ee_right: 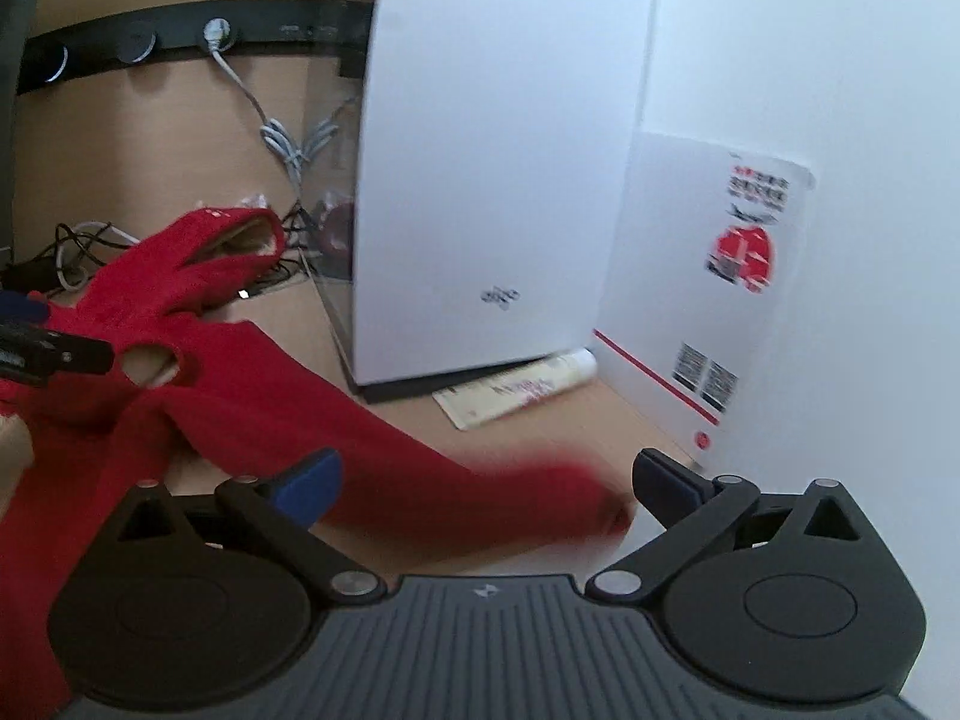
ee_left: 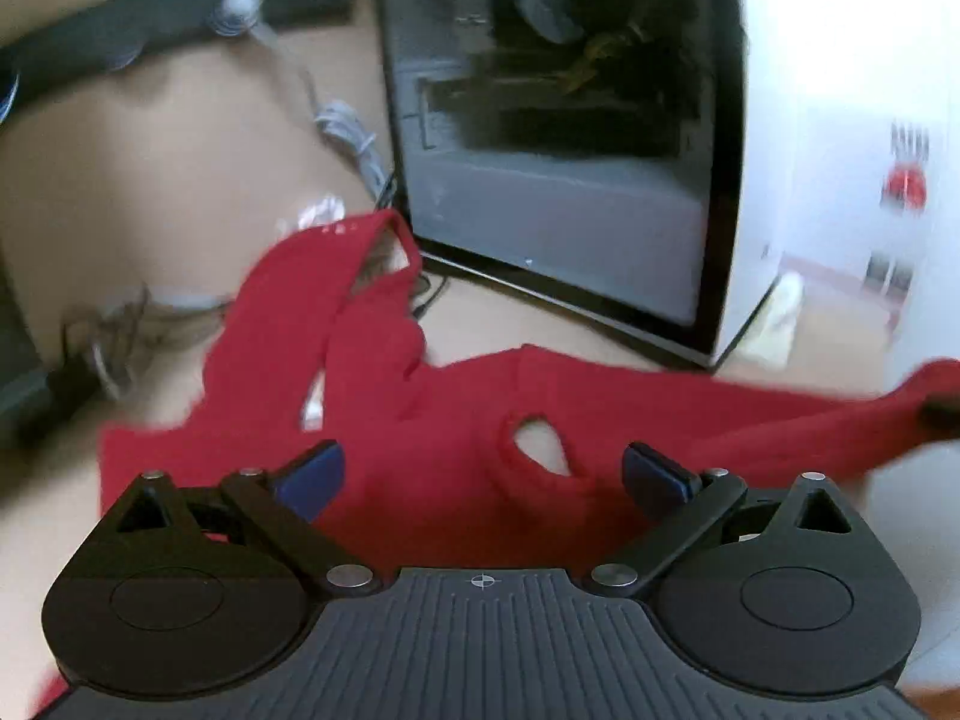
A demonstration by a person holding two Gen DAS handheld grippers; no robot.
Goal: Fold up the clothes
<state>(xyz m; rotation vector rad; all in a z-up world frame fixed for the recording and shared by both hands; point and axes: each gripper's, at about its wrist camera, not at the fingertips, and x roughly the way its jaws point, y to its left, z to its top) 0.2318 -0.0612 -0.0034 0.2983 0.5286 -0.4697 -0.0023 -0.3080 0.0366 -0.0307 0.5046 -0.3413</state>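
- Lying crumpled on the tan desk (ee_right: 150, 120), the red garment (ee_left: 420, 420) spreads before a glass-sided computer case (ee_left: 558, 138), one sleeve trailing toward the right.
- Left gripper (ee_left: 483, 471): jaws spread wide above the cloth, nothing pinched between the blue pads.
- Right gripper (ee_right: 486, 483): jaws wide apart; blurred red sleeve end lies between them, not clamped.
- White tube (ee_right: 522, 387) rests beside the case base.

The red knit garment (ee_left: 456, 420) runs under the left gripper's body and past the right edge of the left wrist view, its far sleeve smeared by motion. In the right wrist view the sleeve end (ee_right: 564, 498) is blurred, and the print on the white wall poster (ee_right: 744, 240) is illegible.
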